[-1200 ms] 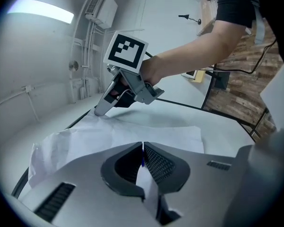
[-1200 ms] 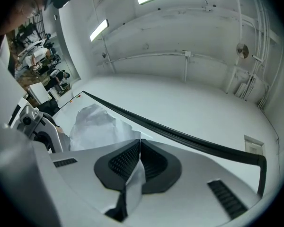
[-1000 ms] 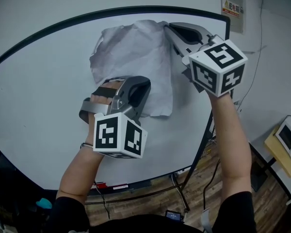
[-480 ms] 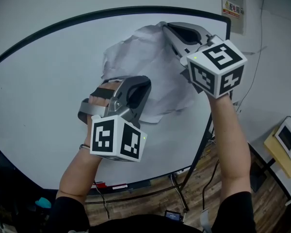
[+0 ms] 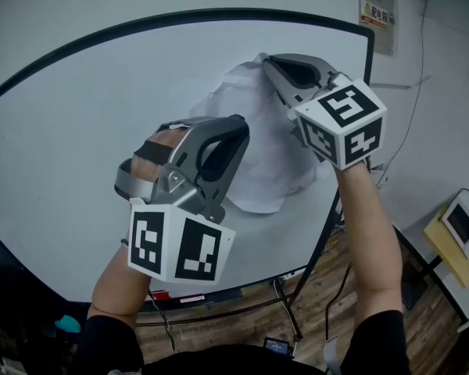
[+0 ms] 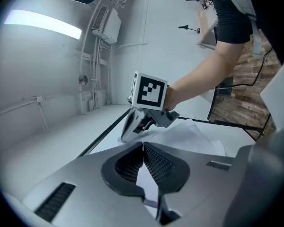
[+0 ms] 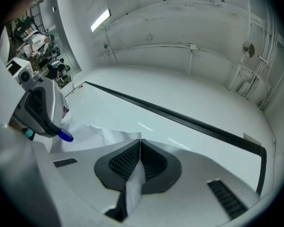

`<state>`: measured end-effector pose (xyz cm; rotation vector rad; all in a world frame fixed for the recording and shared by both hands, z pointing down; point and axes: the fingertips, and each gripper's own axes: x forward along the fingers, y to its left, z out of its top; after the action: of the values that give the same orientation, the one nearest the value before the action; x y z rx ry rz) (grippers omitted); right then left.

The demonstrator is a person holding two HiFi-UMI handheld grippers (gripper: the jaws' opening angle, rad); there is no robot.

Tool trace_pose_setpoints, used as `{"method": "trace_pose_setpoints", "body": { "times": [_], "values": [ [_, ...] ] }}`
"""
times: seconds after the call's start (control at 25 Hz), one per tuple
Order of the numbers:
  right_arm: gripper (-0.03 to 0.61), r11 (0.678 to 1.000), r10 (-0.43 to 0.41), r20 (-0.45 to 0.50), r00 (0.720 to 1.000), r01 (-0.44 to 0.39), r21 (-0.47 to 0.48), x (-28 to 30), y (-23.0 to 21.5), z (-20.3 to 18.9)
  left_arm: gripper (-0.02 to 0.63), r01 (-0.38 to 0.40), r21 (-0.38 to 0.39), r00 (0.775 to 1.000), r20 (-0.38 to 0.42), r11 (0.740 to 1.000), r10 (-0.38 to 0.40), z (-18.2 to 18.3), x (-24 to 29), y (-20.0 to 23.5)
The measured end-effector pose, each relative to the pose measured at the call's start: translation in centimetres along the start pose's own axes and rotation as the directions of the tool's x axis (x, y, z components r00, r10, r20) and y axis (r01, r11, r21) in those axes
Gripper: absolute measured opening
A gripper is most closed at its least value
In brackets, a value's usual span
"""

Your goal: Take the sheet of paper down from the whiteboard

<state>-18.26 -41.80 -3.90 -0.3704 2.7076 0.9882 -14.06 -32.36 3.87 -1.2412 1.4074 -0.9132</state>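
Whiteboard [image 5: 78, 92]: the landmark for every place below; a white face in a dark frame, standing upright in front of me.
Left gripper [image 5: 236, 123]: I have it before the middle of the whiteboard, jaws closed together on the lower left part of the sheet. Its own view shows a strip of paper running down between the ribbed pads [image 6: 154, 162]. I grip low so that this side cannot swing or tear.
Sheet of paper [image 5: 266, 170]: against the whiteboard's right half, crumpled and bulging off the face, stretched between my two grippers. Whether any edge still clings to the whiteboard I cannot tell.
Right gripper [image 5: 264, 59]: near the whiteboard's upper right corner, jaws pinched shut on the sheet's top edge, with a fold of paper caught between them. I hold high because that is where the sheet hangs from.
Stage, as I judge it: the sheet is gripped at two points and mostly peeled off.
Next move, as I judge it: I draw both grippers straight away from the whiteboard together, keeping the paper slack enough not to rip.
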Motion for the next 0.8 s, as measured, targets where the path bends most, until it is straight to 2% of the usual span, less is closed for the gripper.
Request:
{"method": "trace_pose_setpoints", "body": {
  "times": [0.16,0.28,0.44,0.64,0.8],
  "values": [
    [0.021,1.0,-0.003,0.002,1.0,0.003,-0.014,-1.6,1.8,-1.5,0.02,-0.03,-0.009,0.999,0.017,1.0,0.03,0.5,-1.4,-0.3],
    [0.021,0.999,-0.003,-0.006,1.0,0.003,-0.047,-2.5,3.3,-1.9,0.02,-0.047,-0.023,0.999,0.015,0.999,0.047,-0.1,-2.1,0.3],
    [0.021,0.999,0.01,-0.011,1.0,-0.01,-0.036,-3.4,4.6,-2.7,0.02,-0.063,-0.049,0.998,0.002,0.997,0.064,-1.2,-2.2,1.1],
    [0.021,1.0,0.017,-0.028,0.999,-0.017,-0.015,-4.6,5.5,-3.9,0.02,-0.054,-0.089,0.998,-0.021,0.995,0.053,-2.7,-1.7,1.4],
    [0.021,1.0,0.008,-0.041,0.999,-0.008,-0.009,-5.2,5.7,-4.8,0.02,-0.029,-0.153,0.999,-0.035,0.988,0.024,-4.4,-1.3,1.2]
  ]
}}
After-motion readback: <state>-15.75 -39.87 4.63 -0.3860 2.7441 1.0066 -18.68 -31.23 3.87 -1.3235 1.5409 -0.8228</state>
